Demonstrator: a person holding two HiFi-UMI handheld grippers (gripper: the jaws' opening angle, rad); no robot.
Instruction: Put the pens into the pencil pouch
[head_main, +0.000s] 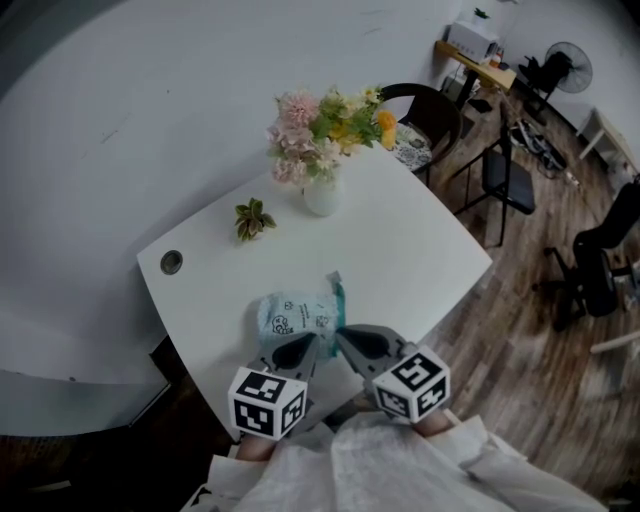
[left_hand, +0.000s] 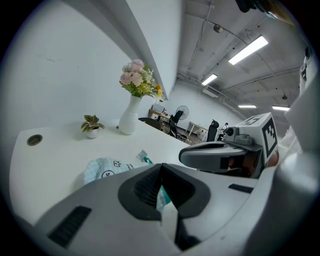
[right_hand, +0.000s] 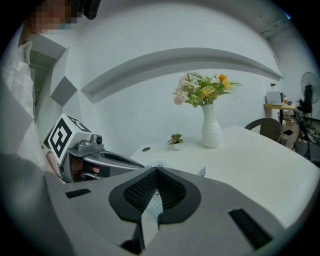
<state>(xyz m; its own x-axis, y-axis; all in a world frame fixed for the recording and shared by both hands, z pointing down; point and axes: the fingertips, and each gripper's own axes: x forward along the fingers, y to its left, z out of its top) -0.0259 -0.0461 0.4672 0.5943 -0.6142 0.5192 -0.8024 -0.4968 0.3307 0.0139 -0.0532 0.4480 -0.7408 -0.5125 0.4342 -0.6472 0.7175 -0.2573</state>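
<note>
A pale blue printed pencil pouch (head_main: 297, 314) with a teal zipper edge lies flat on the white table (head_main: 420, 250), near its front edge. No pens show in any view. My left gripper (head_main: 306, 348) hovers just in front of the pouch's near edge, jaws shut and empty. Beside it my right gripper (head_main: 347, 337) is also shut and empty, at the pouch's near right corner. The two tips almost meet. In the left gripper view the pouch (left_hand: 106, 168) lies just past the shut jaws (left_hand: 161, 169), with the right gripper (left_hand: 220, 156) alongside. The right gripper view shows its shut jaws (right_hand: 156, 171) and the left gripper (right_hand: 102, 161).
A white vase of flowers (head_main: 322, 192) and a small potted plant (head_main: 253, 218) stand at the table's far side. A cable hole (head_main: 172, 262) sits at the far left corner. Chairs (head_main: 505, 180) stand on the wood floor to the right.
</note>
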